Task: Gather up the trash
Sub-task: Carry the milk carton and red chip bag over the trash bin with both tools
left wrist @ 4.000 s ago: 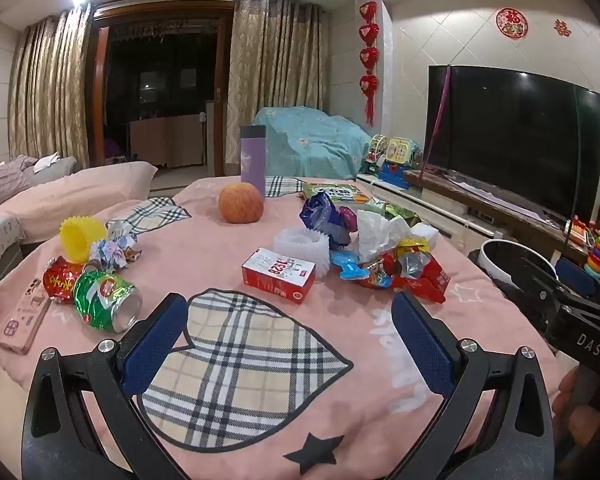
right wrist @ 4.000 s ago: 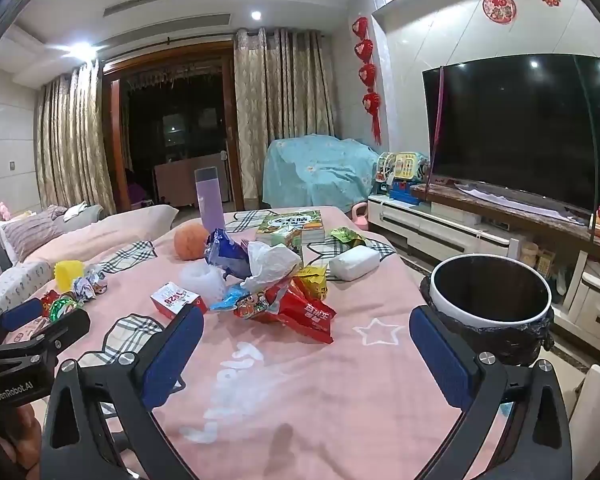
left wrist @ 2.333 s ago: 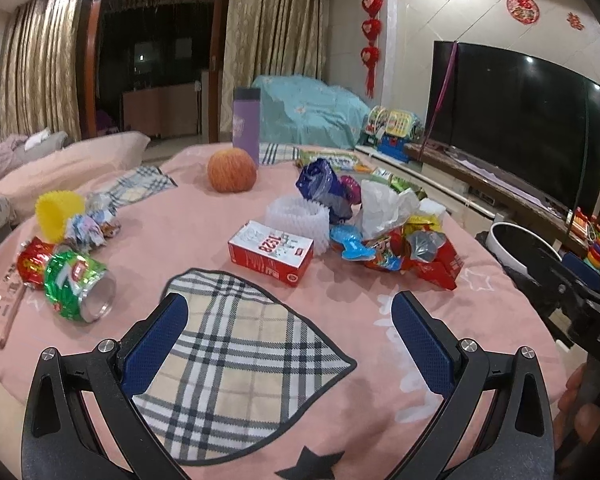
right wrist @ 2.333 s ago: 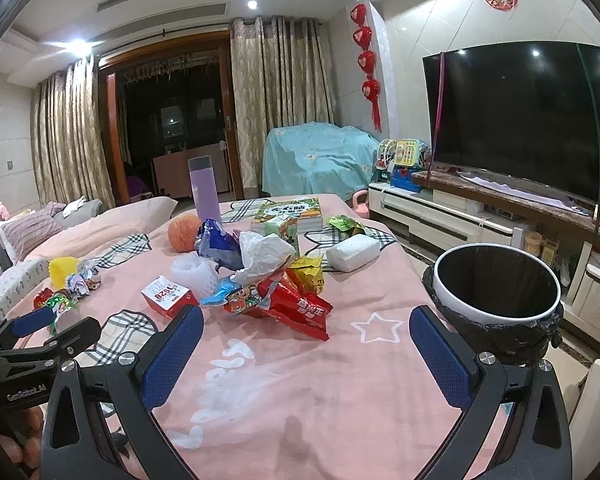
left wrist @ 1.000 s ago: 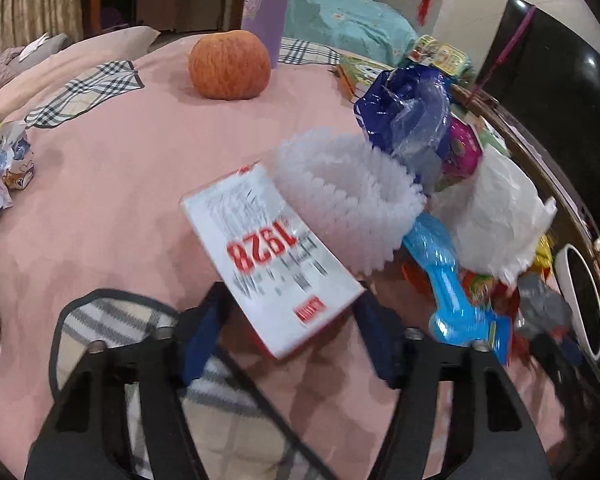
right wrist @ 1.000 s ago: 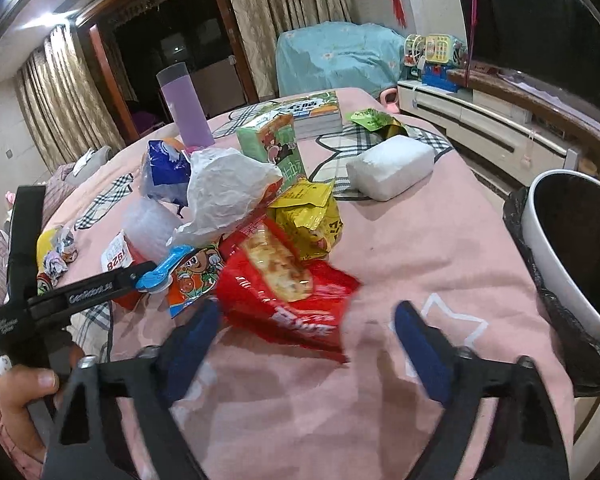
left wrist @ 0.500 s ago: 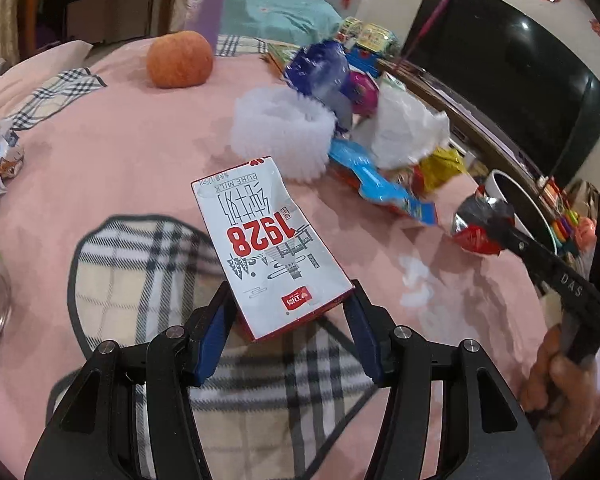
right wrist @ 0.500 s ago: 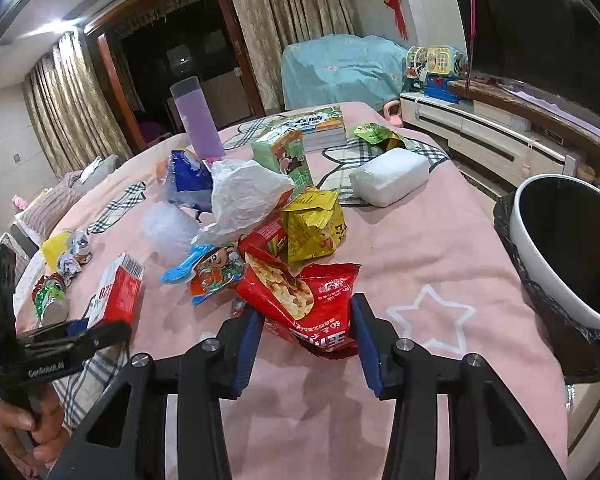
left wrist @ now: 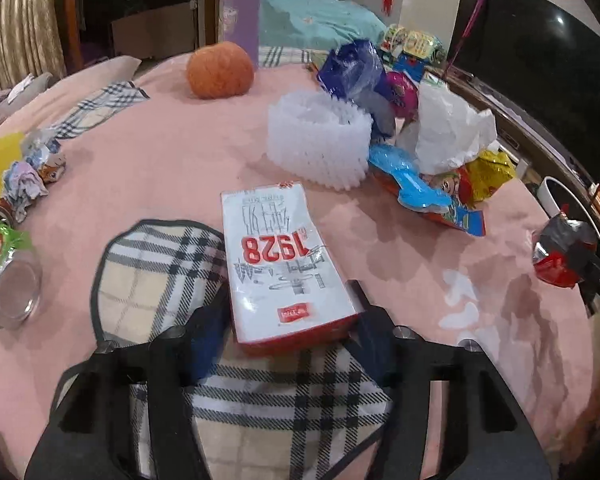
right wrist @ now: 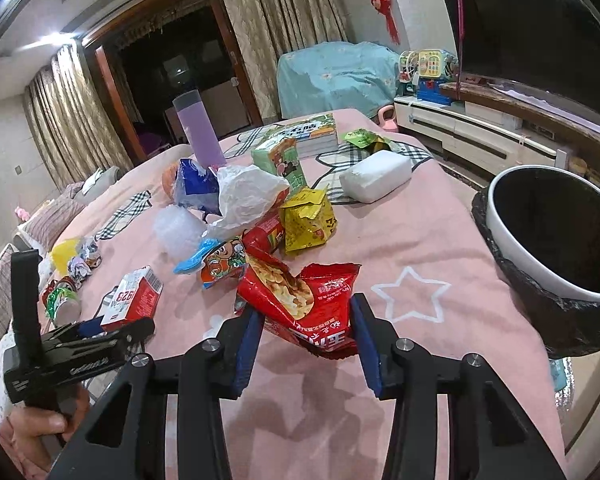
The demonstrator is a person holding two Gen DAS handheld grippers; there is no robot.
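My left gripper (left wrist: 292, 330) is shut on a red-and-white milk carton (left wrist: 278, 264), its pads pressing the carton's two long sides just above the pink tablecloth. The right wrist view shows the same carton (right wrist: 134, 298) at the lower left, in the left gripper (right wrist: 100, 326). My right gripper (right wrist: 306, 346) is shut on a crumpled red snack bag (right wrist: 304, 300), held clear of the wrapper pile. In the left wrist view that bag (left wrist: 560, 258) hangs at the right edge. A white bin with a black liner (right wrist: 540, 240) stands open beside the table on the right.
A pile of wrappers (right wrist: 260, 216) and a white foam net (left wrist: 320, 140) lie mid-table. An orange fruit (left wrist: 220, 70), a purple bottle (right wrist: 200, 132), books (right wrist: 312, 134) and a white pack (right wrist: 376, 176) sit further back. A crushed green can (left wrist: 4, 276) lies left.
Both grippers came down from open above the table and closed, the left on the carton, the right on the red bag. Both items now sit lifted, the bag pulled out of the pile.
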